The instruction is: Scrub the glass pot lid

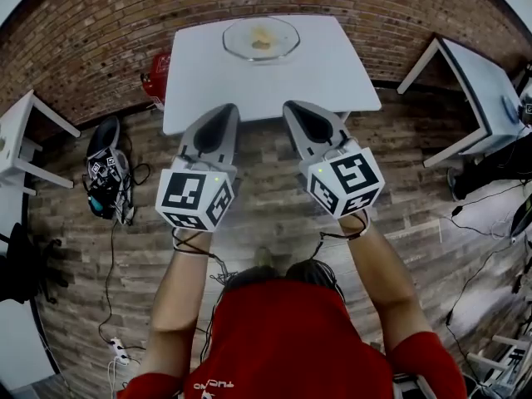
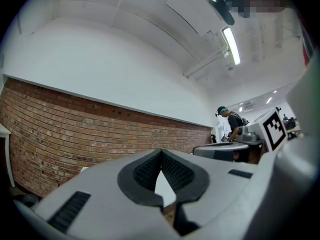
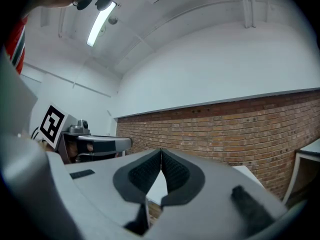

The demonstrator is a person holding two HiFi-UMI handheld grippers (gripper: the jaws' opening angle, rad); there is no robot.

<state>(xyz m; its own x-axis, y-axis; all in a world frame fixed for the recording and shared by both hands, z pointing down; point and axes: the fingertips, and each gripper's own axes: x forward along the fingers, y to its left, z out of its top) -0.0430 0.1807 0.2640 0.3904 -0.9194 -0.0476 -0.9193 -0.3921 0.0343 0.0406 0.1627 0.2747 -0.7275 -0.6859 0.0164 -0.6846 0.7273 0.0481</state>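
The glass pot lid lies flat at the far edge of a white table, with a yellowish thing, perhaps a sponge, at its middle. Both grippers hang side by side in front of the table's near edge, well short of the lid. My left gripper is shut with nothing in it; in its own view the left gripper has its tips touching, with brick wall and ceiling behind. My right gripper is likewise shut and empty; in its own view the right gripper shows its pads meeting.
A brick wall runs behind the table. A red thing stands by the table's left side. More white tables stand at left and right. Another gripper set and cables lie on the wooden floor. A person stands far off.
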